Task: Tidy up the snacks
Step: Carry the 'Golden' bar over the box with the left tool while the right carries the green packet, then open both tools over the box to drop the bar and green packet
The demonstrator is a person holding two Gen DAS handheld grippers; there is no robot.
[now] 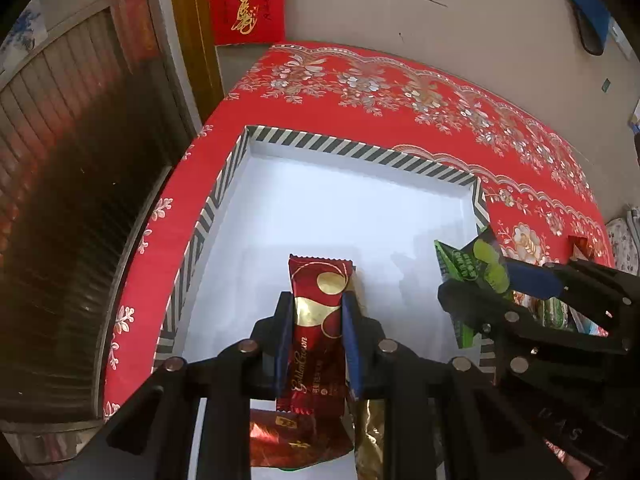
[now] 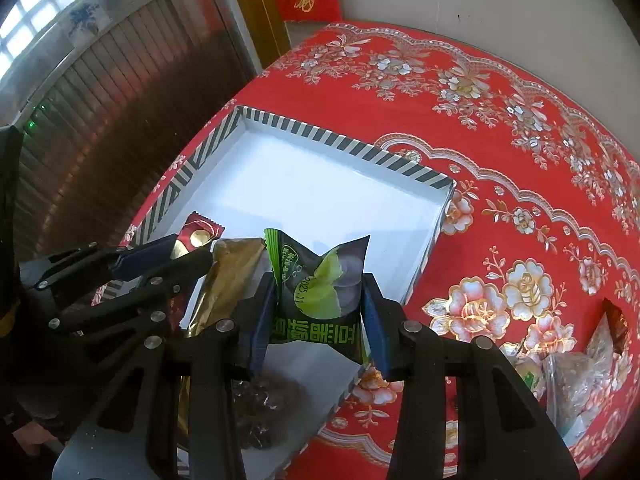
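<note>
Over the white tray point(image 1: 320, 208), left gripper point(image 1: 316, 312) pinches a red-gold bar point(image 1: 316, 344); right gripper point(image 2: 320, 312) pinches a green packet point(image 2: 320, 280)

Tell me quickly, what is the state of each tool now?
Left tool: closed on the red snack bar.
Right tool: closed on the green snack packet.

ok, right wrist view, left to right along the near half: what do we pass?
Left tongs holding a red-gold bar → gold wrapper lying in the striped tray → green packet clamped in the right tongs → red floral tablecloth → loose snack packets at the right edge.
</note>
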